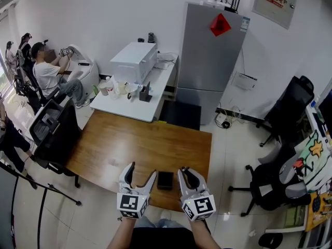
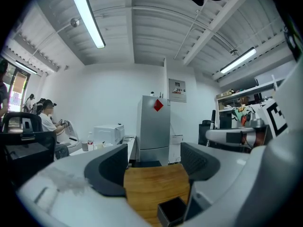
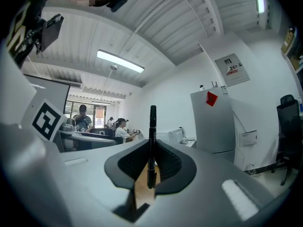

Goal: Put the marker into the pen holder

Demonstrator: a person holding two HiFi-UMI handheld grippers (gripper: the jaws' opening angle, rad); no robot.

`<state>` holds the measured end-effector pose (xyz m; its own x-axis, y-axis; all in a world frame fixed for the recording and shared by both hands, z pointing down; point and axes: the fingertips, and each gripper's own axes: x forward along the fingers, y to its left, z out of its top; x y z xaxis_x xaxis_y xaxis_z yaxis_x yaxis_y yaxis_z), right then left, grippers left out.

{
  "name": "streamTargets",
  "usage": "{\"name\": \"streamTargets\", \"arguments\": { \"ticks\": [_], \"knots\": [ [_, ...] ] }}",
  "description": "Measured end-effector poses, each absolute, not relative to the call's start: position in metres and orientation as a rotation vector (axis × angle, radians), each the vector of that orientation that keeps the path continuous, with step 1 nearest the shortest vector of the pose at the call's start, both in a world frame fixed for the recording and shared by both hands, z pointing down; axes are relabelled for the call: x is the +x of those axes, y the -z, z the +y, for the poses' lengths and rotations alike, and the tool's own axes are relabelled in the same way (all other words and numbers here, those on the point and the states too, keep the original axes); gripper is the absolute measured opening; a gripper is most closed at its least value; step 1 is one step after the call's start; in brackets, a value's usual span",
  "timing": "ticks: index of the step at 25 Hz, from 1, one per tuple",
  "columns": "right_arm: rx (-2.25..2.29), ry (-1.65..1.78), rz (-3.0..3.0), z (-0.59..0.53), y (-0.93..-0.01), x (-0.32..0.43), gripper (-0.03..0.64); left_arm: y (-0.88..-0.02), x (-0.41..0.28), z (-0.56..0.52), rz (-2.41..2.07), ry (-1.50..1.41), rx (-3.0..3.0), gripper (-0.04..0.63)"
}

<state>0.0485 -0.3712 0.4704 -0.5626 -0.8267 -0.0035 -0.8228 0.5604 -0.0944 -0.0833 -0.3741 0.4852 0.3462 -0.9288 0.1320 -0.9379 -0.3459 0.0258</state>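
The marker [image 3: 152, 145] is standing upright in the right gripper [image 3: 152, 163], whose jaws are pressing shut on its lower barrel while its upper end is sticking up above the pads. The pen holder [image 1: 165, 179], a small black open box, is sitting on the wooden table [image 1: 145, 141] close to its near edge. It is lying between the two grippers, just left of the right gripper [image 1: 187, 173] and apart from the marker. In the left gripper view the pen holder [image 2: 173, 211] is showing low and to the right, under the right-hand jaw. The left gripper [image 1: 141, 171] is hovering just left of the box with its jaws [image 2: 154, 162] standing wide apart and gripping nothing, only bare tabletop showing between them. Both grippers are pointing roughly level toward the far side of the room, side by side, marker cubes facing up. The person's left forearm [image 1: 118, 236] and right forearm [image 1: 205, 236] are reaching in from the near edge, angled slightly inward. Beyond the wooden table a white table [image 1: 136, 107] is carrying a microwave [image 1: 134, 60]. A grey fridge [image 1: 210, 61] is standing against the far wall, and a seated person [image 1: 49, 75] is working at far left.
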Motion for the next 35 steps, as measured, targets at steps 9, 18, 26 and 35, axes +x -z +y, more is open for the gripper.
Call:
{"name": "streamTargets", "arguments": {
  "ticks": [9,18,26,35],
  "knots": [
    [-1.527,0.156,2.706,-0.386,-0.477,0.065,0.043,-0.494,-0.078,-0.394,-1.692,-0.145,2.513,0.351],
    [-1.532,0.179,2.744,-0.394,-0.485,0.047,0.043,-0.502,-0.094,-0.408,-1.649,-0.167,2.529,0.350],
    [-1.540,0.246,2.735,-0.405,-0.494,0.029,0.043,-0.496,-0.106,-0.421,-1.585,-0.146,2.559,0.350],
    [-1.586,0.238,2.777,-0.421,-0.515,0.001,0.043,-0.494,-0.123,-0.433,-1.530,-0.137,2.590,0.350]
  ]
}}
